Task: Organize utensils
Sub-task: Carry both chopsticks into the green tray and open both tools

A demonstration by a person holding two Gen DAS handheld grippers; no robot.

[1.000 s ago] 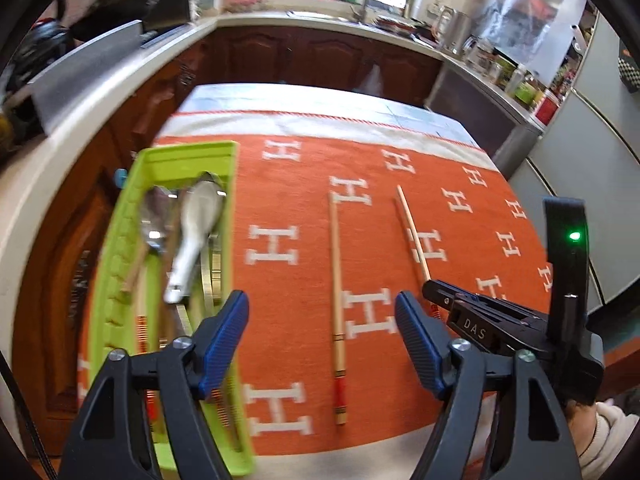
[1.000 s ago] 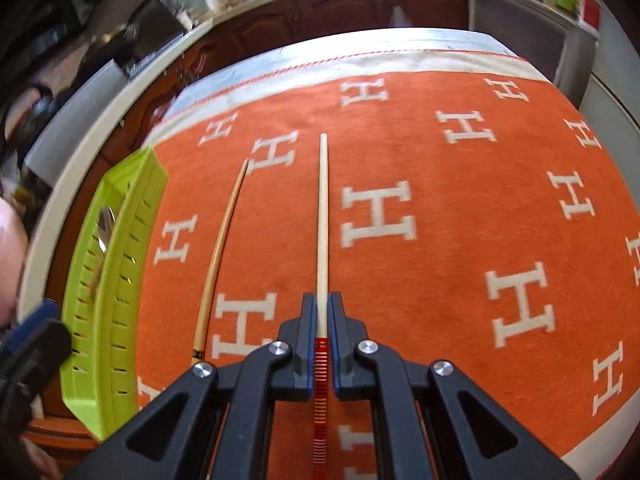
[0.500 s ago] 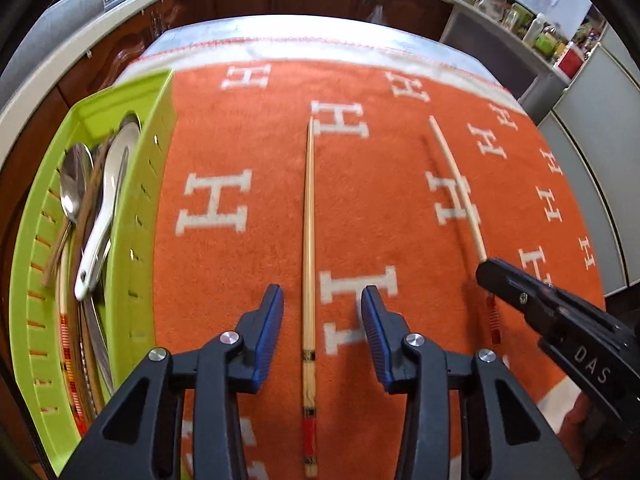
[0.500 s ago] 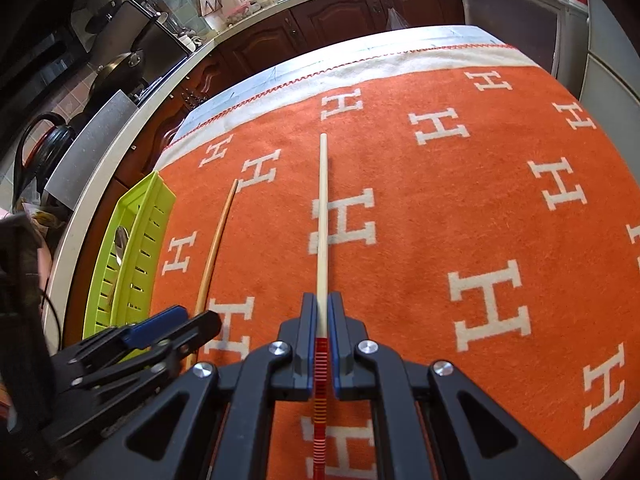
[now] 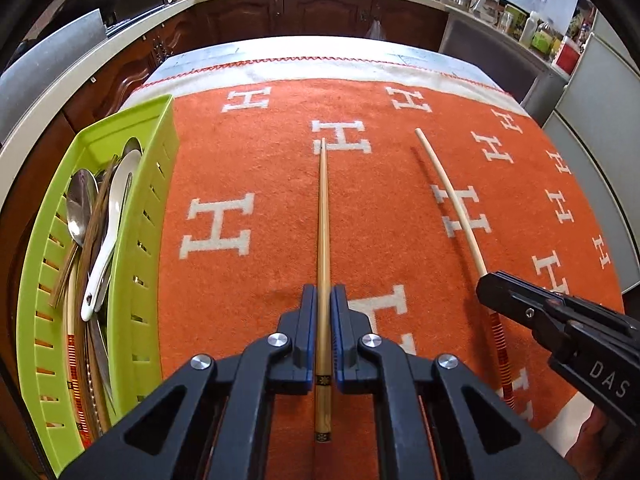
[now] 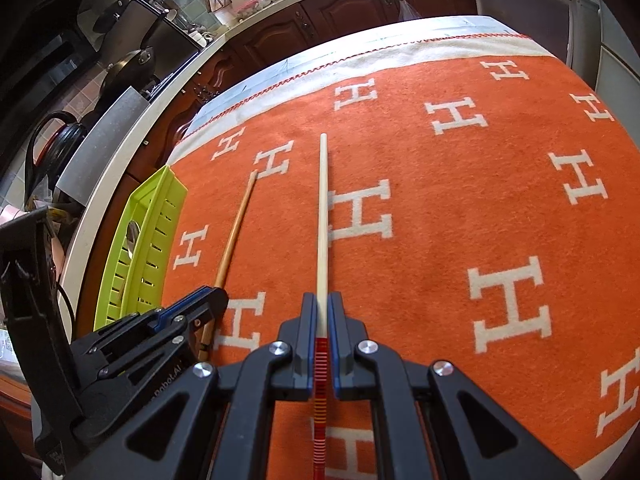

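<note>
Left wrist view shows your left gripper (image 5: 324, 300), whose jaws have just been closing, now clamped on the brown chopstick (image 5: 323, 216) near its decorated butt end, the long shaft running out ahead over the orange cloth (image 5: 248, 152). Your right gripper (image 6: 323, 308) is likewise pinched on the pale chopstick (image 6: 322, 216), just where its red-banded handle begins. Both sticks lie flat on the cloth as far as you can tell. The green tray (image 5: 160, 184) sits at the left edge, already holding a metal spoon (image 5: 80, 204), a white spoon (image 5: 110, 232) and other utensils. The risk from here is leverage: you hold each stick near one end, so a lift may let the far tip droop or swivel in the pads. The tray is narrow and crowded, so a tilted stick could catch its wall or ride up on the spoons. With both grippers close together, carrying both at once may cross the sticks.
</note>
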